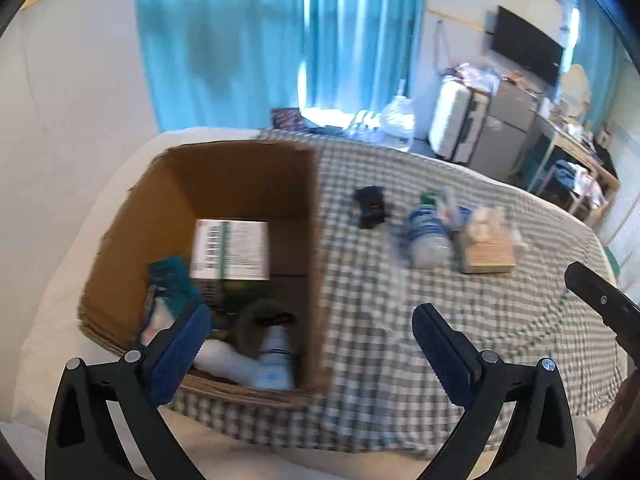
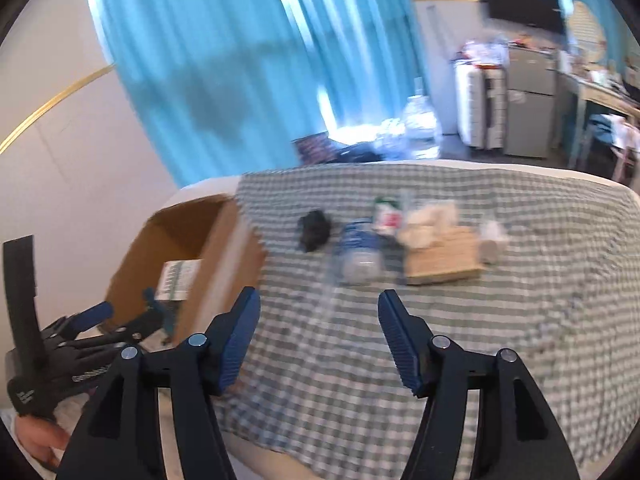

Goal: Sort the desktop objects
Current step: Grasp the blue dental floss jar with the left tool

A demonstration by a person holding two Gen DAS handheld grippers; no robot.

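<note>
A: Teal curtains (image 1: 224,40) at the back, a checked cloth (image 1: 440,320) covering the surface. What's on it?

B: Open cardboard box (image 1: 240,168) at the left end. Inside: a white carton (image 1: 230,250), a teal pack (image 1: 170,284) beside it, a white bottle (image 1: 276,364) lying near the front wall. Other bits down there are too blurred to name.

A: And outside the box?

B: A row on the cloth, right of the box. Small black object (image 1: 370,206) nearest it, then a clear bottle with a blue label (image 1: 426,236) on its side, then a tan box (image 1: 486,250) with something white and crumpled on top. A green-and-white item (image 2: 386,214) sits just behind the bottle, blurred.

A: Left tongs?

B: Left tongs (image 1: 310,330) spread wide, holding nothing. Their left finger is over the box's front corner, the right finger over the cloth.

A: Right tongs?

B: Right tongs (image 2: 318,314) also wide apart and holding nothing, above the cloth, pointing toward the clear bottle, well short of it. From the right wrist view the left tongs show at the lower left, by the box.

A: Background?

B: A dark screen (image 1: 528,50) on the far wall, white and grey cabinets (image 1: 480,120) under it.
</note>
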